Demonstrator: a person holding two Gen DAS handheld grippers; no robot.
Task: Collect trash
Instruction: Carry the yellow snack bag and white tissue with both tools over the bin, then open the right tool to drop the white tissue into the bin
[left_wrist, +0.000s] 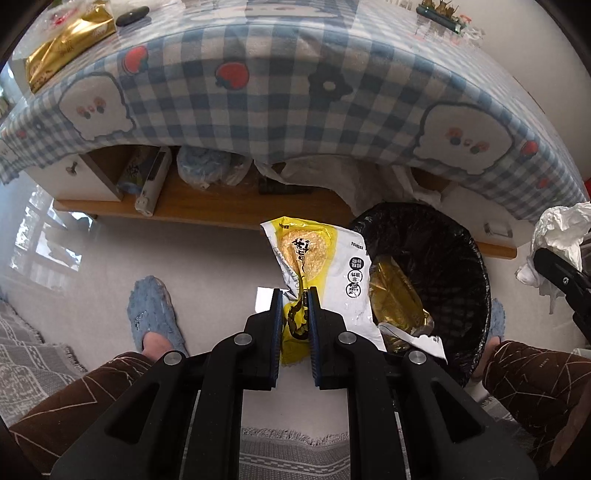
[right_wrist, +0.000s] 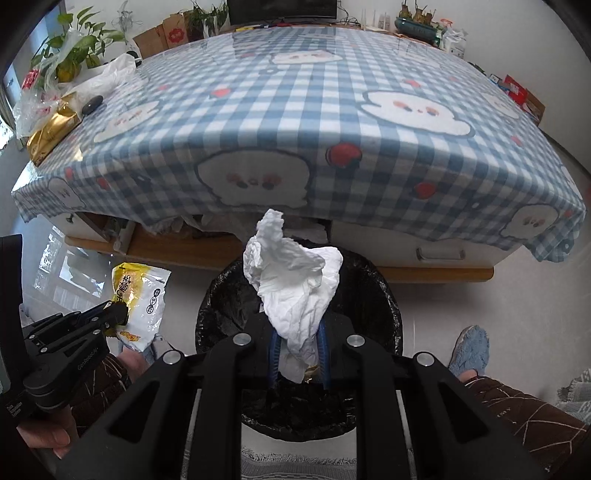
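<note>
My left gripper (left_wrist: 294, 295) is shut on a yellow and white snack wrapper (left_wrist: 325, 258), held just left of a bin lined with a black bag (left_wrist: 443, 258). A gold wrapper (left_wrist: 397, 299) lies inside the bin. My right gripper (right_wrist: 297, 332) is shut on a crumpled white tissue (right_wrist: 295, 280), held over the bin (right_wrist: 376, 317). In the right wrist view the left gripper (right_wrist: 120, 314) and snack wrapper (right_wrist: 147, 291) show at the left. In the left wrist view the tissue (left_wrist: 557, 243) shows at the right edge.
A low table with a blue checked cloth (right_wrist: 295, 110) stands behind the bin; a gold packet (right_wrist: 55, 129), a plastic bag (right_wrist: 107, 77) and a dark object (right_wrist: 92, 103) lie at its left end. A shelf (left_wrist: 221, 206) under it holds clutter. My slippered feet (left_wrist: 151, 314) flank the bin.
</note>
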